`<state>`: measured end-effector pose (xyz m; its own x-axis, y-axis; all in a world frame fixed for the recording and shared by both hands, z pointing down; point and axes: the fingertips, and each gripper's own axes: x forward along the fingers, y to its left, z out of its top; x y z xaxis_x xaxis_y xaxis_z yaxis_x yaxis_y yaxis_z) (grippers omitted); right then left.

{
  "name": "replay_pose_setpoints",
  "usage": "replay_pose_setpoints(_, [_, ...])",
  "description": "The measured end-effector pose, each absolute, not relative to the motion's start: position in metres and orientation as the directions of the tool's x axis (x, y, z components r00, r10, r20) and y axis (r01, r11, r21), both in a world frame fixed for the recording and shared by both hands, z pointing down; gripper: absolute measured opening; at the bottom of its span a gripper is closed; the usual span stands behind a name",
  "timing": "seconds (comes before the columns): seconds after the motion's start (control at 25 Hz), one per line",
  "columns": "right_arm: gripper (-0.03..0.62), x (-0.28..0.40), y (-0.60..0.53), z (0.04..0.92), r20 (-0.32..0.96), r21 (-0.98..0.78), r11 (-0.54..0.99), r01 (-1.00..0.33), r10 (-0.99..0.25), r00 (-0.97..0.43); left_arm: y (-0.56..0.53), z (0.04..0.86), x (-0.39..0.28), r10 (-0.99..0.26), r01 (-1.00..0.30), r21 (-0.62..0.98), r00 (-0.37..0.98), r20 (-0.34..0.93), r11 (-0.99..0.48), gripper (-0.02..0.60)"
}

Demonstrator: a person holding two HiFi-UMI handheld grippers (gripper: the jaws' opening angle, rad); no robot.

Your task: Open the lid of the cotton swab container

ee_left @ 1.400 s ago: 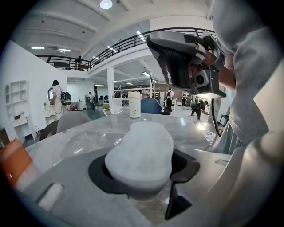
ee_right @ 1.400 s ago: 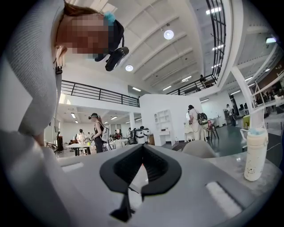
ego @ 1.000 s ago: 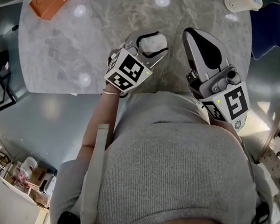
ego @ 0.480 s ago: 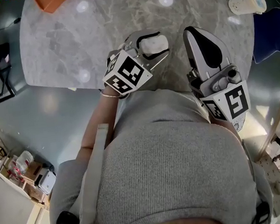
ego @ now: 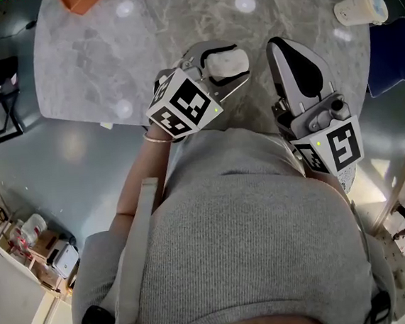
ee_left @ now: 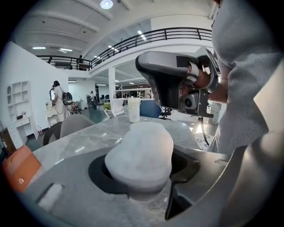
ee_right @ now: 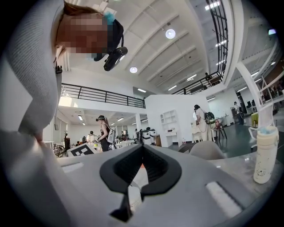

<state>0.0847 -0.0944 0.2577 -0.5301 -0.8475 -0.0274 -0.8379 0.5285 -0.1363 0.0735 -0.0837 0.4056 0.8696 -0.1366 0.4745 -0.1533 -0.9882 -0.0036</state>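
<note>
The white, round-edged cotton swab container (ego: 226, 63) sits just off the marble table's (ego: 107, 60) near edge, with its lid down. My left gripper (ego: 225, 66) is closed around it, one jaw on each side. In the left gripper view the container's pale top (ee_left: 140, 155) fills the space between the wide-set jaws. My right gripper (ego: 284, 46) is held just to the right of the container, apart from it, its jaws shut together on nothing. In the right gripper view the black pads (ee_right: 141, 166) meet with nothing between them.
A white lidded cup (ego: 359, 7) stands at the table's far right, also seen as a cup (ee_left: 133, 110) and as a cup (ee_right: 266, 153). An orange object (ego: 81, 0) lies at the far left edge. A blue chair (ego: 394, 46) stands right of the table.
</note>
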Motion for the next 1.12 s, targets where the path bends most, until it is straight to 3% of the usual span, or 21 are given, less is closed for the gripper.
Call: replay_pose_setpoints(1.12, [0.0,0.082,-0.096,0.256,-0.032,-0.139,0.544,-0.827,-0.837,-0.546,-0.092,0.341,0.069,-0.081,-0.096,0.009,0.887,0.455,-0.995,0.235])
